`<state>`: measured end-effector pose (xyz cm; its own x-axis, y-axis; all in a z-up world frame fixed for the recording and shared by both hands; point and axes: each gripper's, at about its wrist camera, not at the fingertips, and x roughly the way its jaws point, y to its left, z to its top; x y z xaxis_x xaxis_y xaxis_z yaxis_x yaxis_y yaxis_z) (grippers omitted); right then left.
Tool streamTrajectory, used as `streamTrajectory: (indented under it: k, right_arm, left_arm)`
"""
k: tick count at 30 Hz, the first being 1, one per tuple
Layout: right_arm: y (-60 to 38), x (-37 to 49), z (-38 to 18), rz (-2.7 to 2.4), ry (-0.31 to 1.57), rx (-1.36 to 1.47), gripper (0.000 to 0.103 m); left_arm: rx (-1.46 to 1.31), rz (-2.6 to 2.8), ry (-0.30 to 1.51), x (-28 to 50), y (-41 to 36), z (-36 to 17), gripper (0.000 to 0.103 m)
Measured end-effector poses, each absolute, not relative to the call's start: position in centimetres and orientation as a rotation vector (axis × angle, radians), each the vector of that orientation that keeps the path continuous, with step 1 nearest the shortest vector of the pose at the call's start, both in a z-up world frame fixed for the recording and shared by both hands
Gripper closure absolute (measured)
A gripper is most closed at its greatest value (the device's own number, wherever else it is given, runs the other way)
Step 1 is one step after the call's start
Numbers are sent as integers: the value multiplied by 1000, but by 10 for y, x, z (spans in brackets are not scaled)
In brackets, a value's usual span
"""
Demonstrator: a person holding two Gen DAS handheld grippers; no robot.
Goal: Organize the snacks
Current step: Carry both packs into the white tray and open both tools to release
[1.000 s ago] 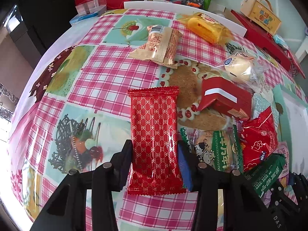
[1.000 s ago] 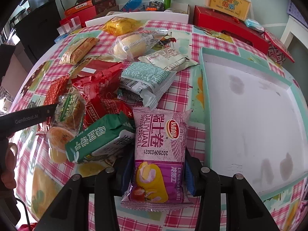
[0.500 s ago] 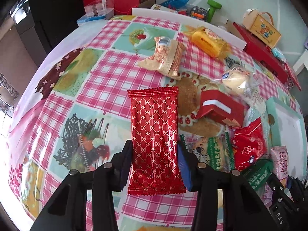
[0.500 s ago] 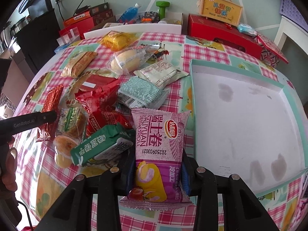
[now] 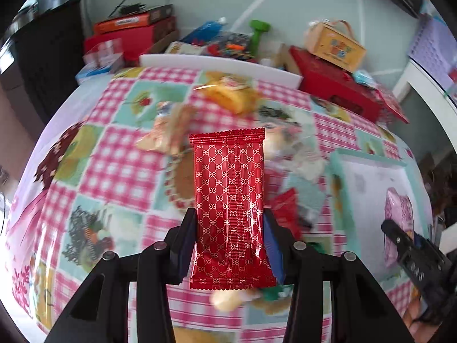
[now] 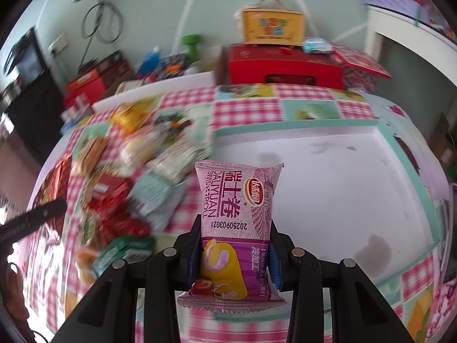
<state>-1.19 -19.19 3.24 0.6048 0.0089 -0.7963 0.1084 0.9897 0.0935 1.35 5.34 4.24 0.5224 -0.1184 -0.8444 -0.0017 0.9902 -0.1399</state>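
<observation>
The left gripper (image 5: 230, 228) pinched a red packet (image 5: 230, 208) printed with a repeating white bow-and-lattice pattern and no readable wording, holding it clear above the pink-checked tablecloth (image 5: 120, 165). The right gripper (image 6: 234, 243) was clamped on a purple Swiss roll packet (image 6: 237, 223), which read "DALIYUAN SWISS ROLL" beside large Chinese characters, a red oval logo and the code "20250903G21", with a picture of a sliced roll near its lower end. That packet hung over the near left part of the white tray (image 6: 328, 188) with the mint-green rim. The remaining snacks (image 6: 137, 188) lay blurred in a heap left of the tray, their labels illegible. Beyond the table stood a yellow carry box (image 6: 271, 25) on a red box (image 6: 285, 68), its writing too smeared to read.
</observation>
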Motion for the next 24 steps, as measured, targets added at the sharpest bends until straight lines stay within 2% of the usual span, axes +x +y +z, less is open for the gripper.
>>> streamTrajectory:
  k: [14, 24]
  right_arm:
    - [-329, -18, 23, -429, 919, 278, 62]
    - [-356, -19, 11, -465, 925, 325, 62]
  left_arm:
    - [92, -382, 1039, 50, -127, 42, 57]
    - [130, -443, 1063, 65, -179, 14, 56]
